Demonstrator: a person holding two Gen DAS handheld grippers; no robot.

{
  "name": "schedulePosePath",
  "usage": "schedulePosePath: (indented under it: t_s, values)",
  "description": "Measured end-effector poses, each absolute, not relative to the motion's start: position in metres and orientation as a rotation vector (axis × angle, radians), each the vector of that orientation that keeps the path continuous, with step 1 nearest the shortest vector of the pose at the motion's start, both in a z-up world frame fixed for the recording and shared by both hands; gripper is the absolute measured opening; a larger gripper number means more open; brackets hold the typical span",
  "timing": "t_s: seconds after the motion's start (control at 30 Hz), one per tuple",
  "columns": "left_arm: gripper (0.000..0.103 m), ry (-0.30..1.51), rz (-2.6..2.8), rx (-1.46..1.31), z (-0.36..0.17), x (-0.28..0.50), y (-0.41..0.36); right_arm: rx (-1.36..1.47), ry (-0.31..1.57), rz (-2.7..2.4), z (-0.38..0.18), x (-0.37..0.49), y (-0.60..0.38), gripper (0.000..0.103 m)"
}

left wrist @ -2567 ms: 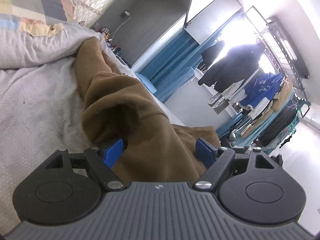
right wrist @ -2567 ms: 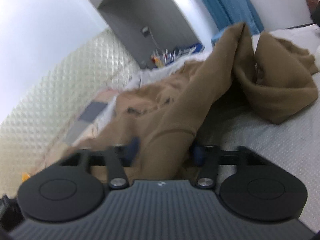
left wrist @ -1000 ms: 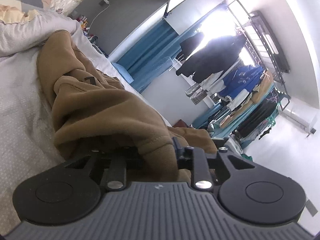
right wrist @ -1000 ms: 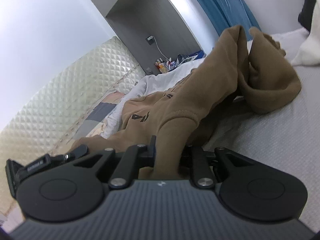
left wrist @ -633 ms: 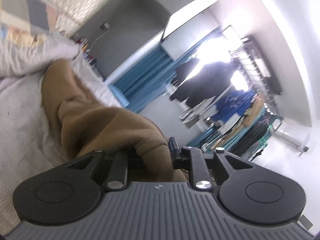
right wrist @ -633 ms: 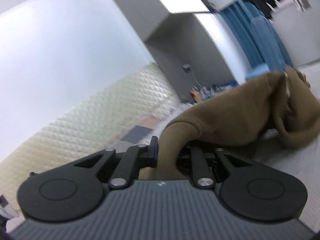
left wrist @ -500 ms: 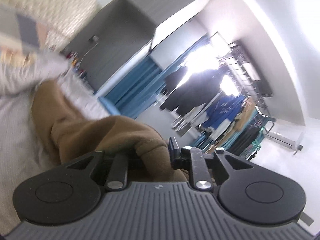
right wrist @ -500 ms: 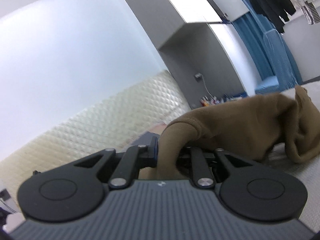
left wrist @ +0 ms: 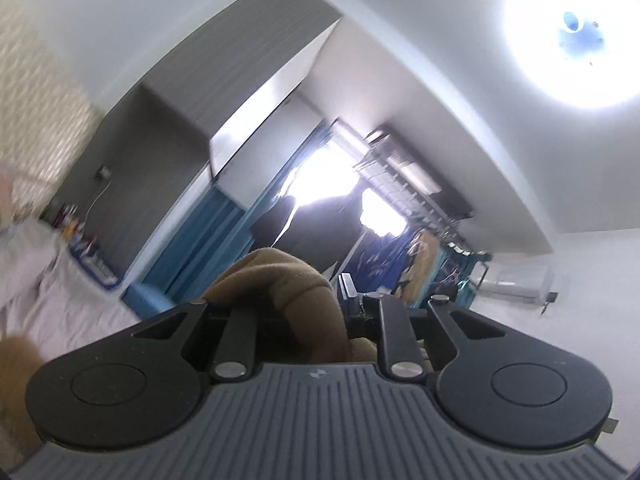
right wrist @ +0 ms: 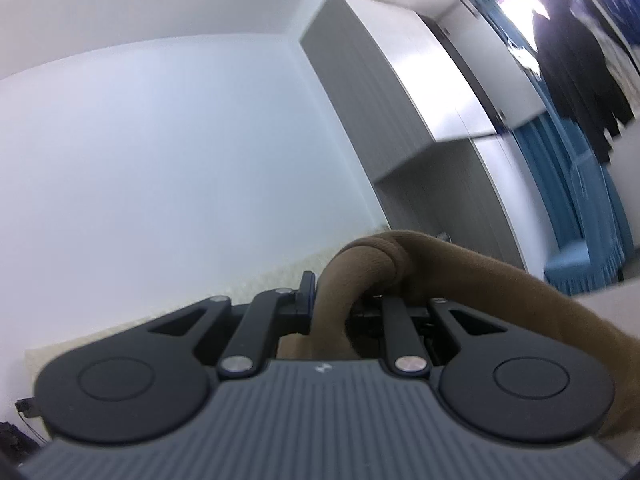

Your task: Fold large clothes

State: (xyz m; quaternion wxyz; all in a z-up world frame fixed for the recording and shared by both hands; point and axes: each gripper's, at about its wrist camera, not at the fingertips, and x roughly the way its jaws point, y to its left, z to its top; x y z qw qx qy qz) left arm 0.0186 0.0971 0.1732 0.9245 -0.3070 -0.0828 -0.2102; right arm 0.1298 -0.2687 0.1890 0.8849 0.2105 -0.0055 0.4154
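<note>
A large brown sweatshirt [left wrist: 276, 280] bunches up between the black fingers of my left gripper [left wrist: 312, 312], which is shut on a thick fold of it. In the right wrist view the same brown sweatshirt [right wrist: 460, 276] arches over my right gripper [right wrist: 336, 304], shut on its hemmed edge. From there the cloth drapes away to the right. Both grippers point slightly upward, high above the bed. Most of the garment hangs below, out of view.
The grey-white bed [left wrist: 52, 288] shows at lower left in the left wrist view. Behind it are blue curtains [left wrist: 208, 240], a grey wardrobe [left wrist: 240, 76], a rack of hanging clothes [left wrist: 420, 256] and a ceiling lamp [left wrist: 576, 36]. The right wrist view faces a pale wall [right wrist: 160, 160].
Both grippers have risen and tilted upward, lifting the sweatshirt off the bed. The bed has dropped almost out of both views. Both grips have held.
</note>
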Motion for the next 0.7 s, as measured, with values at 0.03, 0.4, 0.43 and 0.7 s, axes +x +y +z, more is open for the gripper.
schedulePosePath:
  t_s: [0.03, 0.4, 0.43, 0.7]
  values:
    - [0.023, -0.184, -0.438, -0.625, 0.186, 0.013, 0.096, 0.426, -0.028, 0.868, 0.198, 0.125, -0.27, 0.016]
    - [0.024, -0.29, -0.473, -0.47, 0.377, -0.041, 0.086, 0.376, -0.205, 0.907, 0.326, 0.084, -0.272, 0.016]
    - [0.024, -0.298, -0.478, -0.464, 0.399, -0.043, 0.085, 0.374, -0.223, 0.901, 0.342, 0.082, -0.272, 0.016]
    - [0.024, -0.186, -0.39, -0.461, 0.466, 0.016, 0.077, 0.401, -0.181, 0.82, 0.405, 0.131, -0.264, 0.017]
